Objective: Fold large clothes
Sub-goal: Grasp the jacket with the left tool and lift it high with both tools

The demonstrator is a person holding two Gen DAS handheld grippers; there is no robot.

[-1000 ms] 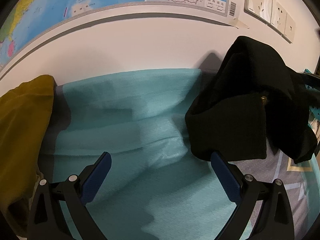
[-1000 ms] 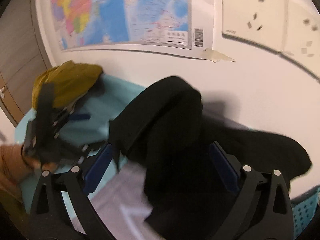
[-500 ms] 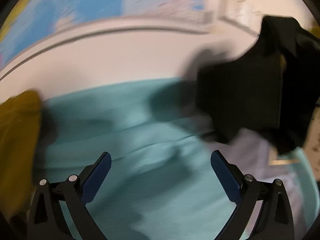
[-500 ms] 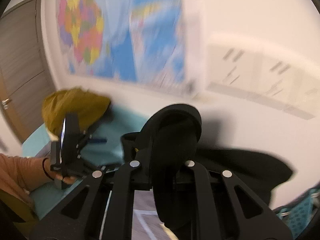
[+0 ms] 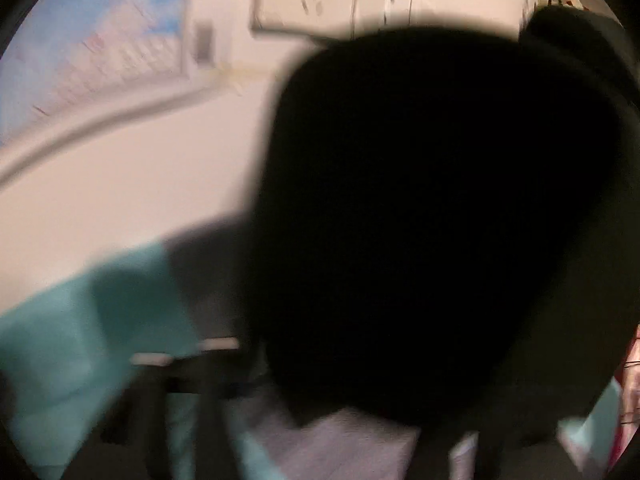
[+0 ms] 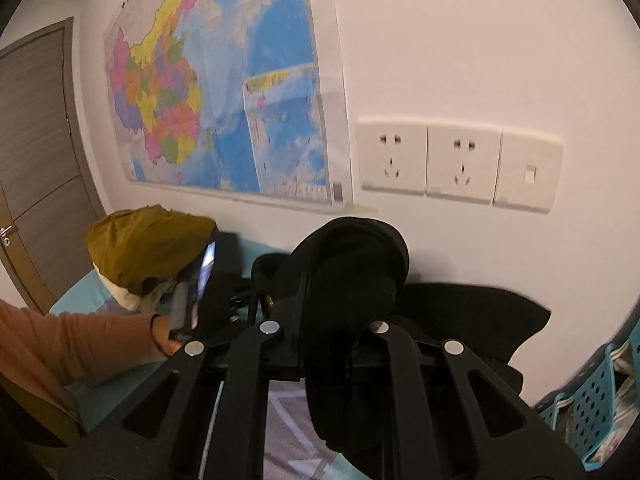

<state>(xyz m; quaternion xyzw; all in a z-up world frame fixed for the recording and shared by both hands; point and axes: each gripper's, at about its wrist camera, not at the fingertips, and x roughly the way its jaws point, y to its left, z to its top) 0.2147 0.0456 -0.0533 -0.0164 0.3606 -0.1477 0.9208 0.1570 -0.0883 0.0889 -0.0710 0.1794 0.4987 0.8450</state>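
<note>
Black fabric of the garment fills most of the blurred left wrist view, above a teal sheet; the left gripper's jaws are hidden but closed. In the right wrist view, the right gripper pinches a fold of the garment, lifted near the wall, with the left gripper at its left edge.

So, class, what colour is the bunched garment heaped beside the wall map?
Mustard yellow garment, clearest in the right wrist view.
</note>
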